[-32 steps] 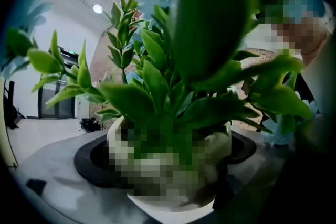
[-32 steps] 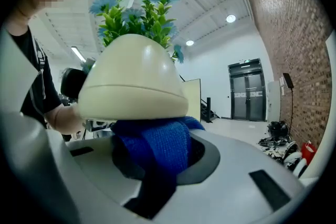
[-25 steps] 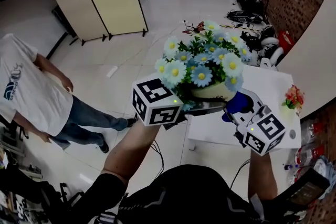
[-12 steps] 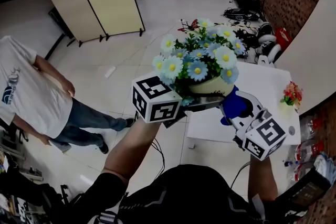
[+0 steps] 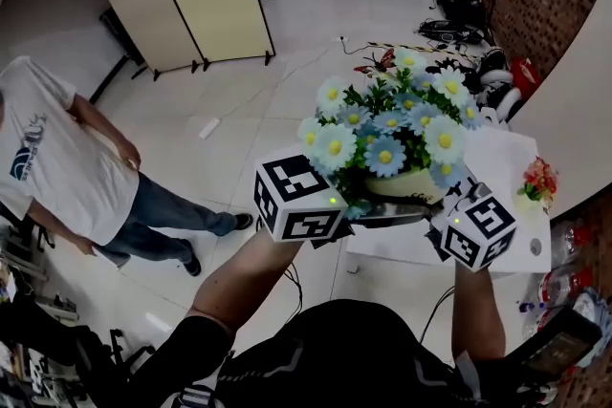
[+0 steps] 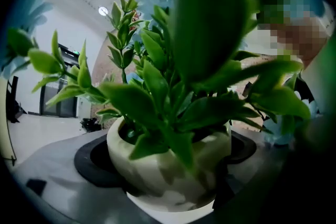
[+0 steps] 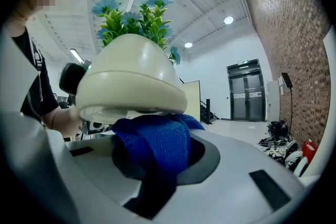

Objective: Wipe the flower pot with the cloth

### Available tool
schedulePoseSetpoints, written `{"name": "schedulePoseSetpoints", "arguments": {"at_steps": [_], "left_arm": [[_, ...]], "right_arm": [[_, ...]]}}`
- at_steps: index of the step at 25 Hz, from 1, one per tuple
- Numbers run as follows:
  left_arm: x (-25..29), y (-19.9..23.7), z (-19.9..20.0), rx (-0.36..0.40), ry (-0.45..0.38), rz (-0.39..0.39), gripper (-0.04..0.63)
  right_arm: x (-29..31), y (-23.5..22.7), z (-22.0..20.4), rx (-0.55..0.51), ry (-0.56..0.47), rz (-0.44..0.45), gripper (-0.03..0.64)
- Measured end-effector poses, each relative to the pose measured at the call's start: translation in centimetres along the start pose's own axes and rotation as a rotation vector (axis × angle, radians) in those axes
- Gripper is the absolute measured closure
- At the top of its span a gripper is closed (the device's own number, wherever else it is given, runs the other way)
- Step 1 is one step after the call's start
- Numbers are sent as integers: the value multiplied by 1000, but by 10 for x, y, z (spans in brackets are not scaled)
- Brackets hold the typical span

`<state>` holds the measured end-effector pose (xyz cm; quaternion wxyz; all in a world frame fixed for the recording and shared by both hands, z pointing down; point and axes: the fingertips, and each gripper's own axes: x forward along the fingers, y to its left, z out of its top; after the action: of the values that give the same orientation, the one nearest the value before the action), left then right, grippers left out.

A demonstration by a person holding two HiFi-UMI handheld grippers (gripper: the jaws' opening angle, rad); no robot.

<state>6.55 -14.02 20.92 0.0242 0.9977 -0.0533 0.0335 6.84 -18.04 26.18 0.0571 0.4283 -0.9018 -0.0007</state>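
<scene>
Blue cloth (image 7: 155,139) was pinched in right gripper (image 7: 157,165) fingers, seemingly touching flower pot (image 6: 168,170) base; left gripper (image 5: 397,207) fingers clamped the pot.

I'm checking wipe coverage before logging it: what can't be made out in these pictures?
Right gripper view: cloth covers the underside of the flower pot; any dirt there is hidden.
Left gripper view: leaves block most of the frame; cloth out of sight.
Head view: cloth hidden behind flowers and right gripper.
</scene>
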Motion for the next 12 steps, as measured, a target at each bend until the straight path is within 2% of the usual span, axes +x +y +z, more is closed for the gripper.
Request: {"name": "schedulePoseSetpoints", "arguments": {"at_steps": [6,12], "left_arm": [[6,21,-5,-5,-45,80,31],[8,45,4,-30,-83,128,32]], "right_arm": [[-27,6,-9,-18,-57,8,541],[-44,35,-6,-18,-86,29,541]]}}
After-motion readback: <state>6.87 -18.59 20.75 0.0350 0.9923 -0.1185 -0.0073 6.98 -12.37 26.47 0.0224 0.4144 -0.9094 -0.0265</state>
